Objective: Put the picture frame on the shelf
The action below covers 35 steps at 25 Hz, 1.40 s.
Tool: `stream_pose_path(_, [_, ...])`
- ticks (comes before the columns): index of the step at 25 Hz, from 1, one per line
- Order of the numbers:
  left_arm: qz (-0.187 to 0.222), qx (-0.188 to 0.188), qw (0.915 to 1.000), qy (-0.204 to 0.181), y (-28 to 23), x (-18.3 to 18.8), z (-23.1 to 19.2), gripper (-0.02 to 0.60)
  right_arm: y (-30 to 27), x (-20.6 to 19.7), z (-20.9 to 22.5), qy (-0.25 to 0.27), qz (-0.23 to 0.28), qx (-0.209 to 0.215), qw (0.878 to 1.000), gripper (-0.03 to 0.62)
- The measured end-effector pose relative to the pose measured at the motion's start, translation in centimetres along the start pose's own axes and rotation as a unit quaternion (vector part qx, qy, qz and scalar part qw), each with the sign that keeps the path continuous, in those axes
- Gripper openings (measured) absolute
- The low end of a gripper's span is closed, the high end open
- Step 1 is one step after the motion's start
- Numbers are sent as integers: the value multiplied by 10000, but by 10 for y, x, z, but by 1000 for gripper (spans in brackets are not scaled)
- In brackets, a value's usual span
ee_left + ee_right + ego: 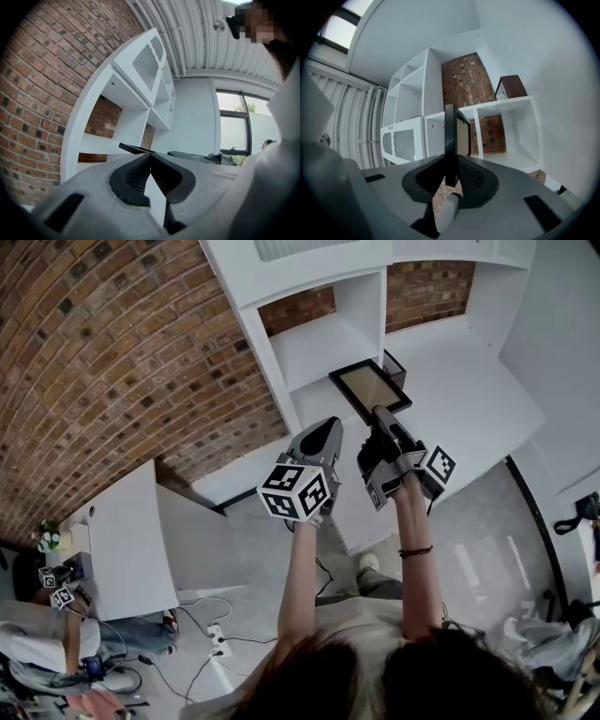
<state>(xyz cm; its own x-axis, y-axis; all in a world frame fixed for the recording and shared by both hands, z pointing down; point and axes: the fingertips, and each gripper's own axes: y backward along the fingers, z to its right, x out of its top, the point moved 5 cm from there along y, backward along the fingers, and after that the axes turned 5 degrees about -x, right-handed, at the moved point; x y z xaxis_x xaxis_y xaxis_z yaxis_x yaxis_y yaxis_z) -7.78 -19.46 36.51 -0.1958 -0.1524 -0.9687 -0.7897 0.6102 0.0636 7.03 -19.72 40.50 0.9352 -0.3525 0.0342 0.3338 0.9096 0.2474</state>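
Observation:
The picture frame [369, 389] is black with a tan inside and hangs tilted in front of the white shelf unit [309, 348], over its lower board. My right gripper [381, 415] is shut on the frame's near edge. In the right gripper view the frame [450, 140] stands edge-on between the pads, with the shelf compartments [506, 136] behind it. My left gripper [329, 425] floats just left of the right one, shut with nothing in it. Its pads meet at the tips [150, 155] in the left gripper view, where the frame's black edge [136, 148] shows beyond them.
A small dark brown box [395, 367] sits on the shelf board right behind the frame, also visible as the box [511, 86]. A low white cabinet [131, 540] stands at left by the brick wall [112, 352]. Cables and a power strip [217, 639] lie on the floor.

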Motion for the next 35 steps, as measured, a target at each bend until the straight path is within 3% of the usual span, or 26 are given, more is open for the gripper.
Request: stream_pose_path(35, [227, 816, 9963, -128, -52, 11, -50, 11, -95, 36, 14, -51, -957, 120, 9953, 69])
